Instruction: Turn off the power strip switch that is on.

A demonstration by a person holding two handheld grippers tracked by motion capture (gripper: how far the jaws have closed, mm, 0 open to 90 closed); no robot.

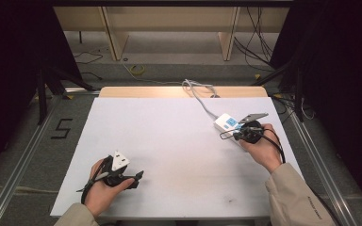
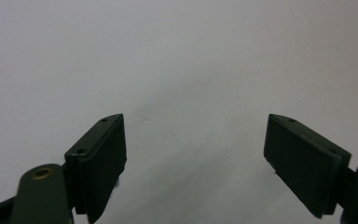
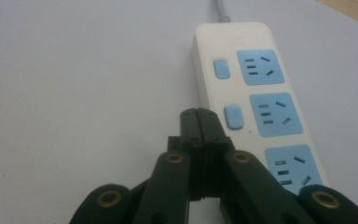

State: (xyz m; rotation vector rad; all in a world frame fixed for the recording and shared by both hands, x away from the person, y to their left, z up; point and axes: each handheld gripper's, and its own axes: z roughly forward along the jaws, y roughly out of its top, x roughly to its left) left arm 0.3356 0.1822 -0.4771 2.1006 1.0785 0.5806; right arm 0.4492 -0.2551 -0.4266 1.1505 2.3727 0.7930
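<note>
Nearest me, my left hand (image 1: 104,184) holds the left tool (image 1: 139,176) low over the front left of the desk (image 1: 169,141); its jaws are spread wide apart with only bare white surface between them, nothing gripped. My right hand (image 1: 260,147) holds the right tool (image 1: 234,135) farther out on the right side, its jaws pressed flat together with nothing between them, the tips hanging just beside the long left edge of a white power strip (image 3: 256,107). I see three blue socket faces (image 3: 276,114) in a row on the strip and two small blue switches (image 3: 233,116) beside them; I cannot tell whether the tool tips touch the strip's casing. The strip lies on the desk's right half, and its grey-white cable (image 1: 199,96) runs away over the far edge. The desk top is plain white with a few faint smudges near the front. Beyond it, a grey floor carries loose cables, a coil of yellow cord (image 1: 137,69), a black mark shaped like a 5 (image 1: 62,128), and pale wooden panels (image 1: 169,21) stand at the back between dark curtains.
</note>
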